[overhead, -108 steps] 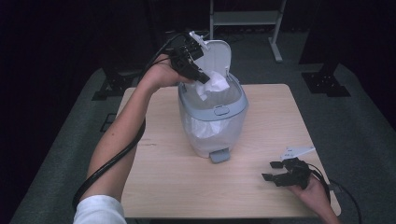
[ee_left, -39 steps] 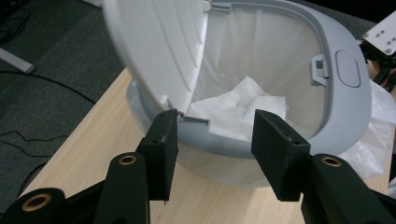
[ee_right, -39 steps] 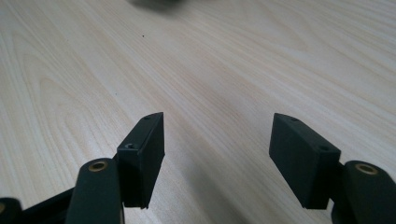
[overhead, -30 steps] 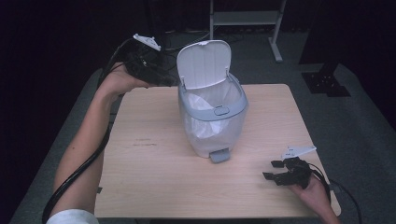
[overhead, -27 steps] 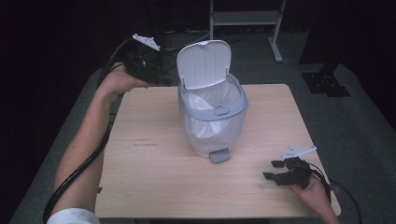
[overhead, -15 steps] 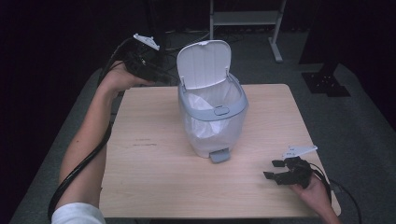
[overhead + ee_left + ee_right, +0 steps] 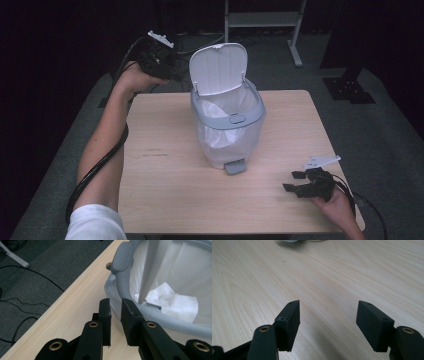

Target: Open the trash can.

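- Grey-rimmed bin [image 7: 227,131] mid-counter [image 7: 165,200], lid up, white tissue [image 7: 172,302] lying inside the liner.
- Broad bare wood around the bin.
- No legible writing.
- Left gripper [image 7: 159,59] beyond the far-left edge, fingers just closing, nearly clenched, nothing between; earlier over the bin mouth.
- Right gripper [image 7: 299,181] near the front-right corner, fingers released.

Left arm stretched far out, right hand low and near me.

My left gripper [image 7: 172,70] is held up at the end of my outstretched left forearm [image 7: 107,145], its cable trailing back along the arm; its jaws have just been closing and now stand nearly together with nothing between them. My right gripper [image 7: 295,181] sits low in my right hand [image 7: 336,200], jaws spread wide and empty.
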Demonstrator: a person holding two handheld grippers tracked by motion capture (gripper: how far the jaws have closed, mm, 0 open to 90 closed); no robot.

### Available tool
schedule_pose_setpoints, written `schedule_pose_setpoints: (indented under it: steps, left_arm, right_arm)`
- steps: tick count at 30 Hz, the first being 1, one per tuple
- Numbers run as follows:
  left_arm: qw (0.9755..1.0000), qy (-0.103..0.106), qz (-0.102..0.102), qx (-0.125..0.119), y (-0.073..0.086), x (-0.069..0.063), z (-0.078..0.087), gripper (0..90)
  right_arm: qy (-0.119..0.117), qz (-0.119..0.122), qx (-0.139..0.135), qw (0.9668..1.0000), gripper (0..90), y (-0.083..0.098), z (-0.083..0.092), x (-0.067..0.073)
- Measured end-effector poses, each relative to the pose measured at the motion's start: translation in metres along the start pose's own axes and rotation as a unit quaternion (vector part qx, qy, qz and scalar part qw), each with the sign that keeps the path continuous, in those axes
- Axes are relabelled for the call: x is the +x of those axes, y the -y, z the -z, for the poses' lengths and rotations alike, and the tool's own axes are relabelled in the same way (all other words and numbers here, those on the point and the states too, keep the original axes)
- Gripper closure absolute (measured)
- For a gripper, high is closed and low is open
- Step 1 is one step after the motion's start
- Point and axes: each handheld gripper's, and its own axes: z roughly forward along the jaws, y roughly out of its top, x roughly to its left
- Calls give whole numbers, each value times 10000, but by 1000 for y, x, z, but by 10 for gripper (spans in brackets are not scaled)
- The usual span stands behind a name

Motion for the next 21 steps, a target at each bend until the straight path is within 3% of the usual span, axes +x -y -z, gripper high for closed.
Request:
schedule_pose_setpoints:
  steps: [10, 16, 21]
  left_arm:
    - [9998, 19, -59, -173, -16, 1, -3, 777]
    - [9993, 139, 34, -359, -22, 3, -10, 777]
    - [9988, 237, -55, -421, -29, 0, -14, 778]
  right_arm:
    - [3, 2, 13, 10000, 346, 0, 0, 0]
    - [3, 1, -1, 10000, 346, 0, 0, 0]
    - [6, -36, 10, 10000, 346, 0, 1, 0]
